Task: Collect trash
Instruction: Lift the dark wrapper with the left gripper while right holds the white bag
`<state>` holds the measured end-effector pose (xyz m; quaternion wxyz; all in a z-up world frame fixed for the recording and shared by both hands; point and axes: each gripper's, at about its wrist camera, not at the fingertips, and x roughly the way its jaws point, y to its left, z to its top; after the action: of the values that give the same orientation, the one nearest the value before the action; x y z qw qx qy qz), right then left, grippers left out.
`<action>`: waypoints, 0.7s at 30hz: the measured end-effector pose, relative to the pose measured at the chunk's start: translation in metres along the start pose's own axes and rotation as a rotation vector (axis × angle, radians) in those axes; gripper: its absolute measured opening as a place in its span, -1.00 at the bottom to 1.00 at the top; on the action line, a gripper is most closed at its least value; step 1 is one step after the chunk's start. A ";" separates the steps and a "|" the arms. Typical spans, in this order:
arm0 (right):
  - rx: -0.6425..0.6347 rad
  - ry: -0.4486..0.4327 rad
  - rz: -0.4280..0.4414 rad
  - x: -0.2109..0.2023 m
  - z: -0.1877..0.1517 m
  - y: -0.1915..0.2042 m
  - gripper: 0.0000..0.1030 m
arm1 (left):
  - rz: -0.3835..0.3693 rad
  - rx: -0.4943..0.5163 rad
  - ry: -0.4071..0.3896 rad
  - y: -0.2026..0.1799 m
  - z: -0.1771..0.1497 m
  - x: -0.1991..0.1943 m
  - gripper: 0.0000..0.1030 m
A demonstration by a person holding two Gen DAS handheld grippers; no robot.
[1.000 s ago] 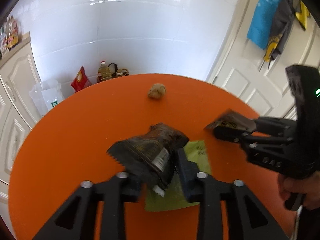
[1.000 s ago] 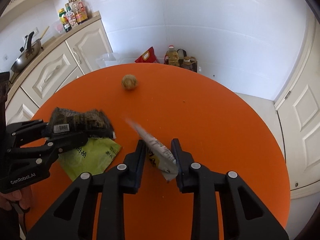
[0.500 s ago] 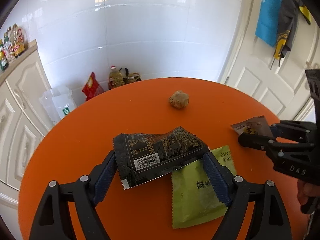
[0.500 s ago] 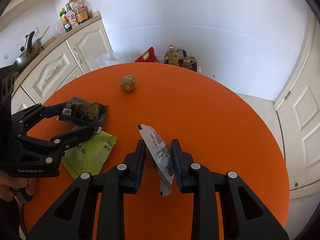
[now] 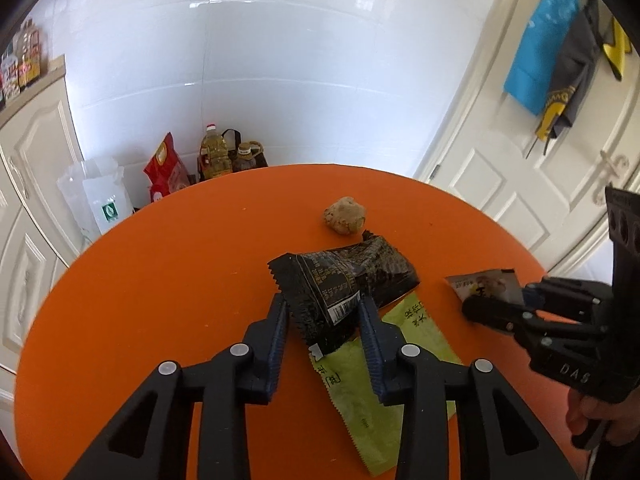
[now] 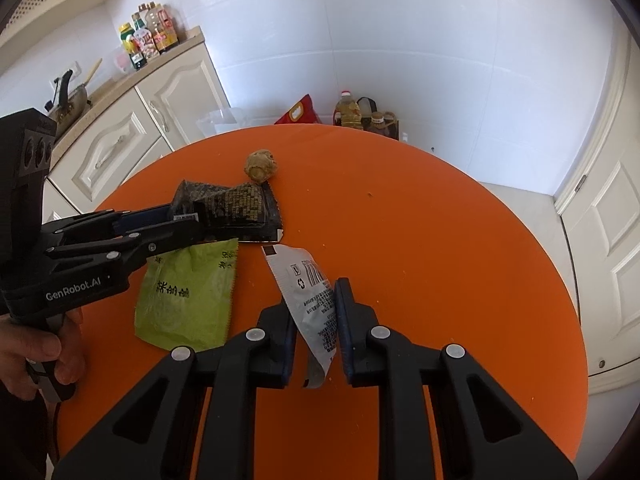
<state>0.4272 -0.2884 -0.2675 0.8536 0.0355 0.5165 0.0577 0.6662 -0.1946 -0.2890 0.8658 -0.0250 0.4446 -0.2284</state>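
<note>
The left hand-held gripper [image 5: 322, 320], spread wide half a second ago, now pinches the black crinkled foil wrapper [image 5: 344, 276]; the right hand-held gripper [image 6: 314, 320] still clamps the silver sachet [image 6: 310, 296], beside the green packet [image 6: 188, 292] left to collect.

Glossy crinkled foil: black wrapper [image 5: 344, 280], silver wrapper [image 6: 310, 292]; matt orange table [image 5: 160, 280]; matt green packet [image 6: 188, 292].
</note>
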 end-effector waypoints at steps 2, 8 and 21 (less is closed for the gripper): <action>0.001 -0.003 0.001 0.000 -0.001 -0.001 -0.66 | -0.017 -0.003 0.002 0.001 0.001 0.001 -0.47; 0.021 -0.009 0.015 -0.002 -0.003 -0.004 -0.67 | -0.061 -0.043 -0.028 0.009 0.001 -0.002 -0.71; 0.069 -0.032 0.015 -0.023 -0.011 -0.017 -0.66 | -0.114 -0.002 -0.105 0.003 -0.024 -0.042 -0.91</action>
<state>0.4081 -0.3086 -0.2547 0.8595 0.0695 0.5043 0.0458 0.6274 -0.1704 -0.2721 0.8735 -0.0631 0.3966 -0.2751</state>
